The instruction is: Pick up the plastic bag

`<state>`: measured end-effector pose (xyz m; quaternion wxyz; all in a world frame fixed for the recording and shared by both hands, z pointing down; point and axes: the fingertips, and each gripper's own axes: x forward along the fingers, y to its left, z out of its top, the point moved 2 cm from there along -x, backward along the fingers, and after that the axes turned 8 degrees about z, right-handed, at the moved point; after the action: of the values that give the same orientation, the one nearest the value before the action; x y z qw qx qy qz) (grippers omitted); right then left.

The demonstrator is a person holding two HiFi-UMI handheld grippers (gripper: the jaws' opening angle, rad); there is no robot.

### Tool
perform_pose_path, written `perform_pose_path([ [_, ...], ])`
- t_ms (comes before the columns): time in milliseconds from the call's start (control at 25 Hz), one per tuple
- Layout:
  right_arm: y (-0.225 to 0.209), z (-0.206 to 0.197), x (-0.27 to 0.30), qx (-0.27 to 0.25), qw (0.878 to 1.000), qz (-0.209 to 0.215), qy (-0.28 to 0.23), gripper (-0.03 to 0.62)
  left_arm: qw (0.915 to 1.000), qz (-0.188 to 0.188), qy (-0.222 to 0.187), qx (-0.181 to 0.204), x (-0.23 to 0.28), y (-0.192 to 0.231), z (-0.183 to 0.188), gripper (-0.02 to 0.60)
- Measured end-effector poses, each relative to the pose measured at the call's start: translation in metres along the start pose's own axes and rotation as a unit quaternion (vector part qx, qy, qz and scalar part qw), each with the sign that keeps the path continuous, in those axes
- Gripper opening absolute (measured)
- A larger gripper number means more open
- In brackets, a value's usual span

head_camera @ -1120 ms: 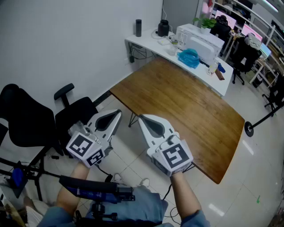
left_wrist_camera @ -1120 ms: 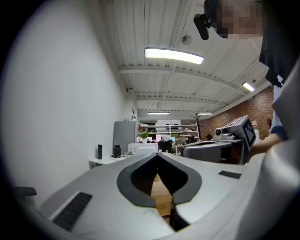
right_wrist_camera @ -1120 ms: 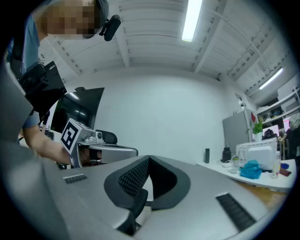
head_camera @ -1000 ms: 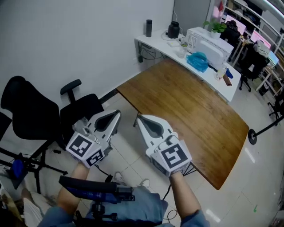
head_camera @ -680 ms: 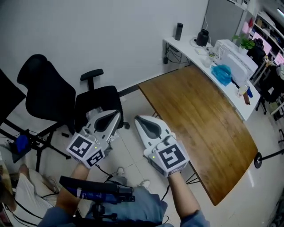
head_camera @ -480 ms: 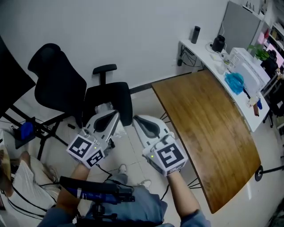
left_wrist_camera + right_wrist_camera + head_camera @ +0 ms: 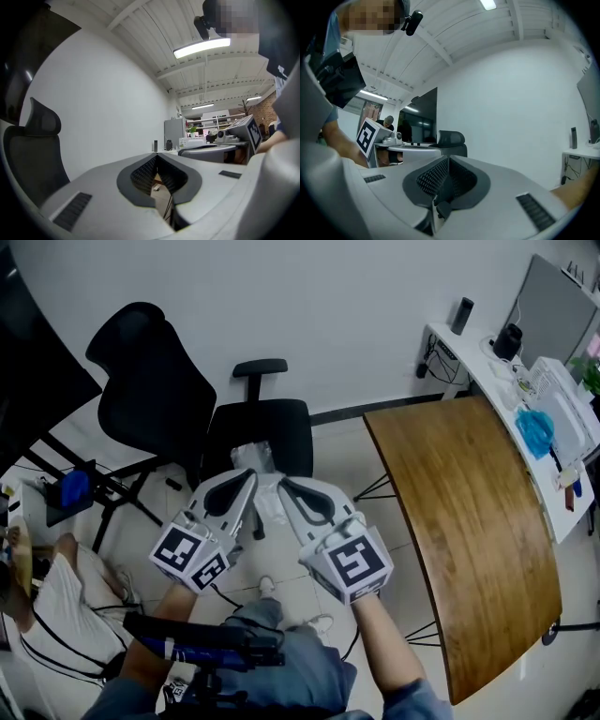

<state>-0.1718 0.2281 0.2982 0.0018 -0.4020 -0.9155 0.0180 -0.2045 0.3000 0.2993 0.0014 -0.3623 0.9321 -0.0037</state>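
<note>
A crumpled clear plastic bag lies at the front edge of the seat of a black office chair, and part of it hangs down between my two grippers. My left gripper and right gripper are held side by side, level, with their tips just short of the bag. Both are shut with nothing between the jaws. The left gripper view shows its closed jaws and none of the bag. Nor is the bag visible past the closed jaws in the right gripper view.
A second black chair stands at the left against the white wall. A wooden table is on the right, with a white desk behind it carrying a blue object. A black-and-blue tool lies across the person's lap.
The view and both grippers have swung left, away from the wooden table and over to the black chair. The plastic bag on the seat has come into view. Both grippers stay shut.
</note>
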Motion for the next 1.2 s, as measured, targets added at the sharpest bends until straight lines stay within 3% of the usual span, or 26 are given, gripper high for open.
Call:
perform_pose_path([
  [280, -0.012, -0.038, 0.033, 0.03, 0.999, -0.033, 0.003, 0.029, 0.9999, -0.004, 0.01, -0.004, 0.011, 0.032, -0.03, 0.009],
  [640, -0.038, -0.122, 0.057, 0.113, 0.99, -0.085, 0.024, 0.029, 0.9961, -0.034, 0.074, -0.033, 0.043, 0.054, -0.106, 0.037],
  [880, -0.055, -0.192, 0.06, 0.191, 0.972, -0.14, 0.011, 0.032, 0.9892, -0.067, 0.124, -0.039, 0.057, 0.058, -0.157, 0.037],
  [960, -0.057, -0.22, 0.057, 0.22, 0.963, -0.156, 0.017, 0.079, 0.9859, -0.079, 0.141, -0.043, 0.061, 0.058, -0.175, 0.037],
  [1200, -0.057, -0.294, 0.049, 0.275, 0.938, -0.209, 0.031, 0.086, 0.9712, -0.126, 0.198, -0.042, 0.069, 0.048, -0.231, 0.037],
])
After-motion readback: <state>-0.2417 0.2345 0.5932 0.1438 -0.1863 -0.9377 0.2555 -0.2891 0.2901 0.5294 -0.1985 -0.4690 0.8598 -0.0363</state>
